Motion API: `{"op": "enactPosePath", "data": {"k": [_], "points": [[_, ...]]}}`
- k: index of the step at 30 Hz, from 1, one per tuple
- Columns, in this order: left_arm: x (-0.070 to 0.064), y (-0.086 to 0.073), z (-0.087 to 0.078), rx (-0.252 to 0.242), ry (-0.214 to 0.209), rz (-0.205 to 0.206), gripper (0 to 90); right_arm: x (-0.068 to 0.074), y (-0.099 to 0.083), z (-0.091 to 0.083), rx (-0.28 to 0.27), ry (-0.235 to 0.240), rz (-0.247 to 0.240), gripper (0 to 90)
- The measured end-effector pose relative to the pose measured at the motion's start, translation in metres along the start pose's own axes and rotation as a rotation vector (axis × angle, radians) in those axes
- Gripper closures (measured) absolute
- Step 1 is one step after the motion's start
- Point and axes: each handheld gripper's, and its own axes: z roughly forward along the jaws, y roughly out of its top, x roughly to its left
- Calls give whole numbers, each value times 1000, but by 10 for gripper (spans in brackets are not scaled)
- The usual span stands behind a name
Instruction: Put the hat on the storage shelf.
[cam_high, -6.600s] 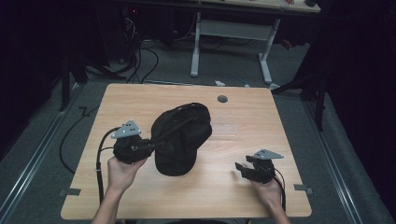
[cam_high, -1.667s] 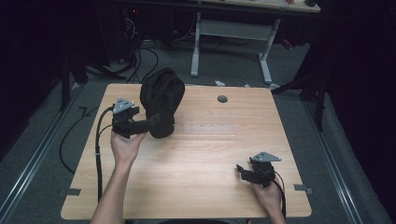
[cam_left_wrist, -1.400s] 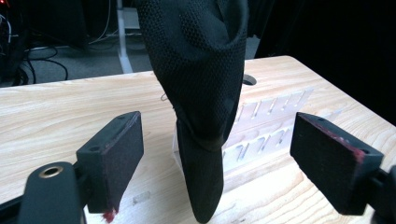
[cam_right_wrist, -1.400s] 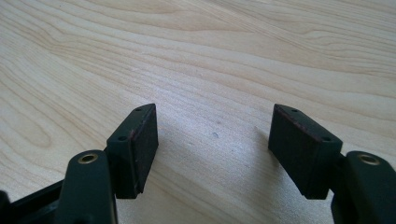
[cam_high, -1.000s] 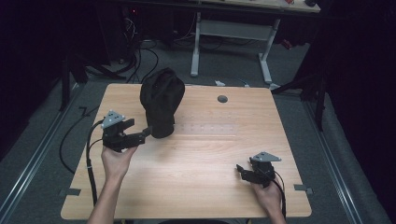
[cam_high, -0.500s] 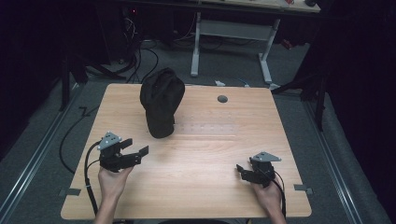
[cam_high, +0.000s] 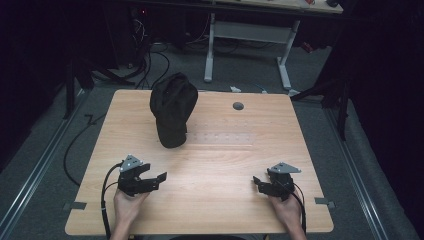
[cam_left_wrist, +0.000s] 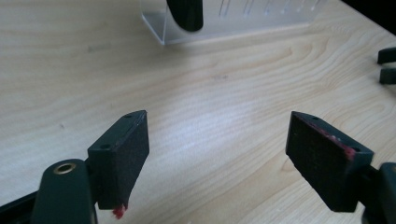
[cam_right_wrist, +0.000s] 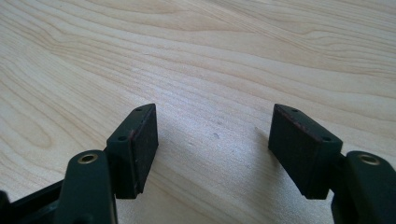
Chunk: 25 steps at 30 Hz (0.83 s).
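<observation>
Both grippers black, grey triangular plate on top, black cable trailing back. Left gripper (cam_high: 150, 178): red flecks on pad edges, brass-coloured eyelet behind jaw. Right gripper (cam_high: 261, 184): screw holes along jaw edges. Forearms bare.

Black cap (cam_high: 173, 109) on a pale, light-grained wooden table (cam_high: 225, 165) w/ a small dark grey round grommet (cam_high: 238, 106). Both grippers black, left (cam_high: 159, 178) & right (cam_high: 256, 181), each w/ a grey top plate; red flecks on left's pads (cam_left_wrist: 331, 161). Clear acrylic stand (cam_left_wrist: 224, 21). Grey carpet floor (cam_high: 370, 165).
</observation>
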Motion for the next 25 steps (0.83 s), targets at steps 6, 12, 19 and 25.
{"op": "enactPosePath", "data": {"k": [6,12,19,25], "points": [[9,-20,11,37,74,54,247,0,0,0,0,0,0,332],[11,-30,15,16,106,116,252,0,0,0,0,0,0,332],[7,-39,20,27,145,216,227,0,0,0,0,0,0,332],[7,-38,20,22,148,205,226,0,0,0,0,0,0,332]]}}
